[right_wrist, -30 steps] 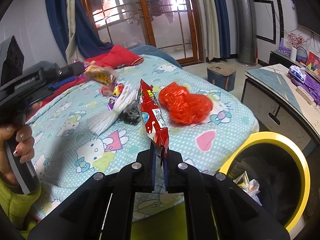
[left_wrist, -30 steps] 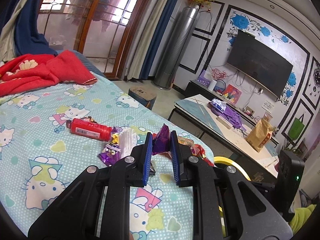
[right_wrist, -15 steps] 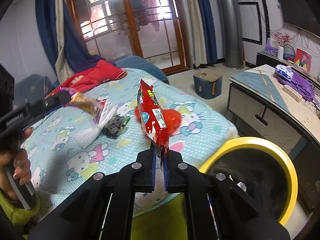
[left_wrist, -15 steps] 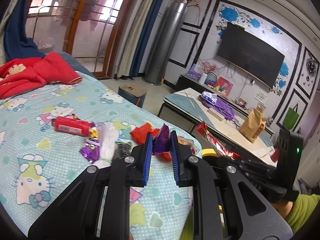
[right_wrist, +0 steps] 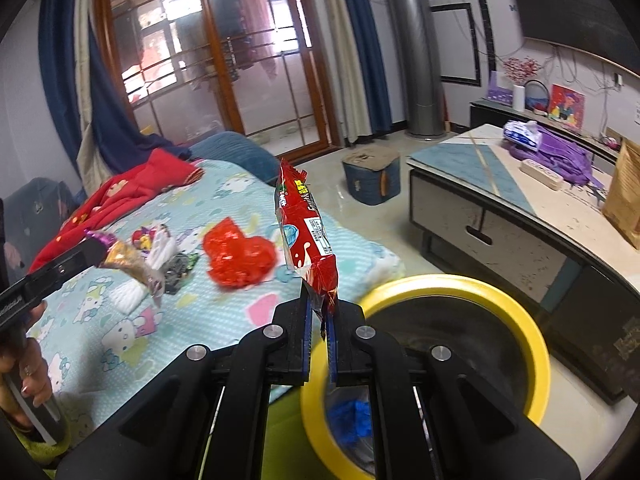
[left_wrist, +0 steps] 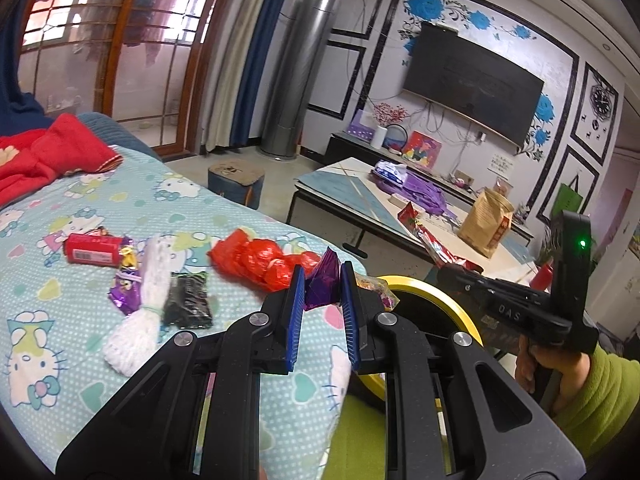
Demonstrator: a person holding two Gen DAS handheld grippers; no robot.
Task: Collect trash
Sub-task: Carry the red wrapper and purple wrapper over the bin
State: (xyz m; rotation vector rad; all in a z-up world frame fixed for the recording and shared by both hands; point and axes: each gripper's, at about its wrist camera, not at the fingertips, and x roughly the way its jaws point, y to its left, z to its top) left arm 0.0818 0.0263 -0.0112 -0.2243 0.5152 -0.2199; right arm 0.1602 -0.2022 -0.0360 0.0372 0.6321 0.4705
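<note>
A Hello Kitty bedsheet (left_wrist: 168, 200) carries the remaining litter: a crumpled red plastic bag (left_wrist: 260, 258), a red tube (left_wrist: 92, 249), a white mesh sleeve (left_wrist: 148, 300), a black wrapper (left_wrist: 188, 300) and a purple wrapper (left_wrist: 126, 288). A yellow-rimmed trash bin (right_wrist: 516, 320) stands just beside the bed's edge, before a low table (right_wrist: 500, 200). The left gripper (left_wrist: 320, 286), jaws nearly closed, pinches a crinkled purple foil wrapper (left_wrist: 322, 276). The right gripper (right_wrist: 318, 312), jaws fully closed, clamps the lower end of an upright red snack packet (right_wrist: 306, 232) near the bin's rim.
</note>
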